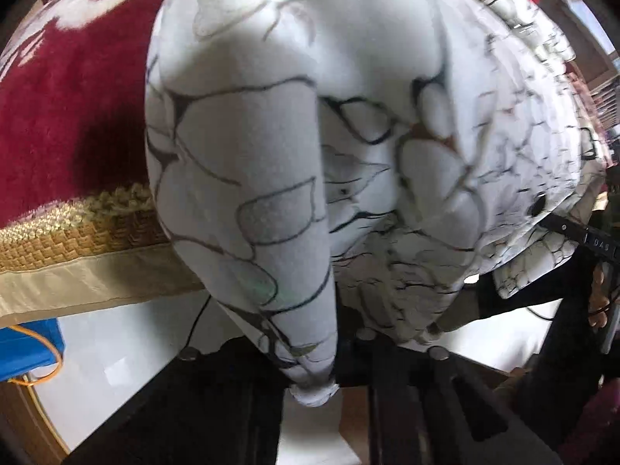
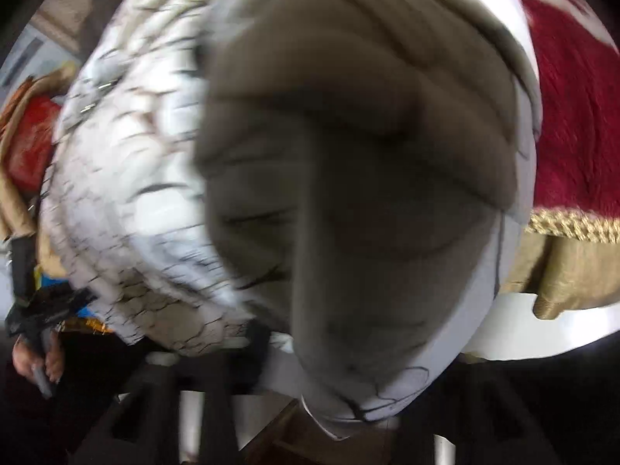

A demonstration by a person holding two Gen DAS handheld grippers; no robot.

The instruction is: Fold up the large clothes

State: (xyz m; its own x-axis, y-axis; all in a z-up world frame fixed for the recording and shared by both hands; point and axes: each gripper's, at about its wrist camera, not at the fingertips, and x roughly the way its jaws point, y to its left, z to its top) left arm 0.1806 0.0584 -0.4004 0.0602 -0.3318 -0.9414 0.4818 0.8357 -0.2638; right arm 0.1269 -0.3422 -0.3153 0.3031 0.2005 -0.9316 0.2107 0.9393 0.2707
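Observation:
A large white garment [image 1: 310, 135] with thin black and grey line print hangs in the air and fills most of both views. My left gripper [image 1: 314, 383] is shut on a bunched edge of it. My right gripper [image 2: 348, 414] is shut on another bunched edge of the garment [image 2: 348, 193]; that view is blurred by motion. The cloth stretches between the two grippers above the bed's edge. My right gripper also shows at the right of the left wrist view [image 1: 573, 232], pinching the cloth.
A bed with a dark red fuzzy blanket [image 1: 66, 116] and gold fringe and trim [image 1: 77, 240] lies beyond the garment. A white floor [image 1: 128, 348] lies below. A blue object with an orange cord [image 1: 27, 345] sits at the left.

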